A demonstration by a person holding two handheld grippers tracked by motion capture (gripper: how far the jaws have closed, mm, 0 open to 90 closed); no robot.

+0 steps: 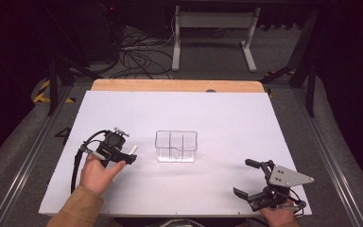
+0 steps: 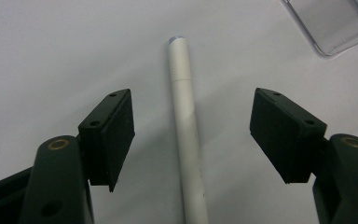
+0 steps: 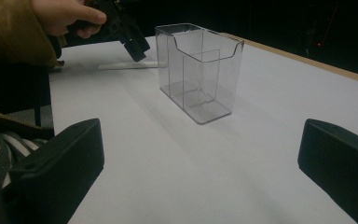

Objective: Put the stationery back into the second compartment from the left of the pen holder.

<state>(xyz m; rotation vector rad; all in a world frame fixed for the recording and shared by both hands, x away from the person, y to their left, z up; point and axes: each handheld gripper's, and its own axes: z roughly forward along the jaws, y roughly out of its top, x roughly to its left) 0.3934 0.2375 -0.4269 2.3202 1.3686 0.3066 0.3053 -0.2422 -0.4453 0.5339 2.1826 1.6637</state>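
My left tool [image 2: 193, 135], jaws wide, straddles a white pen [image 2: 186, 121] lying on the worktop [image 1: 227, 118], seemingly to grasp it, while my right tool [image 1: 253, 182] waits wide open.

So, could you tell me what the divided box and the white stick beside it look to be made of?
The box looks like clear, glossy hard plastic, perhaps acrylic: the table shows straight through its walls and dividers, and its edges catch the light. The stick looks matte white, possibly paper-wrapped or plastic; a faint seam rings it near the far end, so I cannot say which.
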